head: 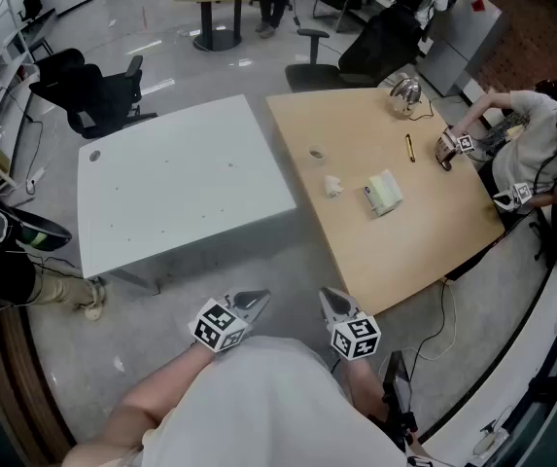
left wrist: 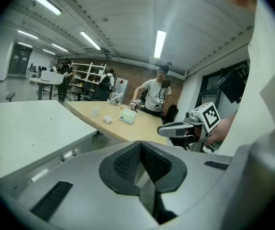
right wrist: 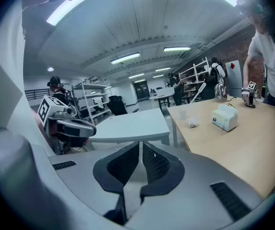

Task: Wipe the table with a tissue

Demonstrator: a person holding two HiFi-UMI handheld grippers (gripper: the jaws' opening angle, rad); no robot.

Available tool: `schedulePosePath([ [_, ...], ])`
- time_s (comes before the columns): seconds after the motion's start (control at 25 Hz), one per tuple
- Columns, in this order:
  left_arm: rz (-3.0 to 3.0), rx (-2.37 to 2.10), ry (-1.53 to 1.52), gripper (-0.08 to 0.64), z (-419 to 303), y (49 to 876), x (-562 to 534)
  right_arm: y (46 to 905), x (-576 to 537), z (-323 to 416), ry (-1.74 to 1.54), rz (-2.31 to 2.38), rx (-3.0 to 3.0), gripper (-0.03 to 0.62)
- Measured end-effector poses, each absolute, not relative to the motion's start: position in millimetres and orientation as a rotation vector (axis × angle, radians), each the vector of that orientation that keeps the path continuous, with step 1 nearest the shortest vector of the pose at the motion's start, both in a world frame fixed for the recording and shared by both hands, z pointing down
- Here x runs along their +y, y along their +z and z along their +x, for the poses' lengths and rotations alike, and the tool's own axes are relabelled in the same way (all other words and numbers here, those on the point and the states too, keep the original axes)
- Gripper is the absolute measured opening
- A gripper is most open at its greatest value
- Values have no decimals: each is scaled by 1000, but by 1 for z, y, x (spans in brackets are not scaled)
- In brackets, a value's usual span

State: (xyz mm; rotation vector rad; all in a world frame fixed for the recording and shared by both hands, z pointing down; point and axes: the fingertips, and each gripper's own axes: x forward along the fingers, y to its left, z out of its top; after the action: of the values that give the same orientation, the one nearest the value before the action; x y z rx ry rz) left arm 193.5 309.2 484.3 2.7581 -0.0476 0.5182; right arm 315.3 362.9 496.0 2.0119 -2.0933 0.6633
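- The white table [head: 181, 183] stands on my far left and is bare, with no tissue on it. If that is the one meant, I would have to carry a sheet across the gap between the tables, and a loosely pinched sheet could drop to the floor on the way.
- My left gripper [left wrist: 140, 145] has its jaws pressed together on nothing and hangs close to my body, well short of either table. If I reach in with it closed like this, it will only shove things about.
- My right gripper [right wrist: 141, 145] is the same: jaws together, empty, and held low at the near corner of the wooden table [head: 434, 232]. It must spread before it gets to any tissue.
- The crumpled tissue [head: 332, 186] lies on the wood, near a small cup [head: 317, 154]. It is light, so a sideways nudge would skid it away, and a wide sweep might tip the cup.
- The tissue box [head: 384, 193] sits just right of that wad. Pulling a sheet one-handed could lift or drag the whole box, so my other gripper should pin it down.
- A pen [head: 409, 148] lies further back; wiping strokes could roll it off.
- Another person [head: 536, 139] is working at the far right edge, so a long stroke risks bumping them.
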Motion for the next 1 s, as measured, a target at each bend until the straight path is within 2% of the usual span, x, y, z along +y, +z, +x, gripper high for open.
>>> schedulePosePath([
  [0.44,2718,-207,456,5,161,482,206,504,267,319,654,1997,-2016,32],
  [1.0,2649,-362,519,5,189,497,141,549,177,363,734,1841,-2054,32],
])
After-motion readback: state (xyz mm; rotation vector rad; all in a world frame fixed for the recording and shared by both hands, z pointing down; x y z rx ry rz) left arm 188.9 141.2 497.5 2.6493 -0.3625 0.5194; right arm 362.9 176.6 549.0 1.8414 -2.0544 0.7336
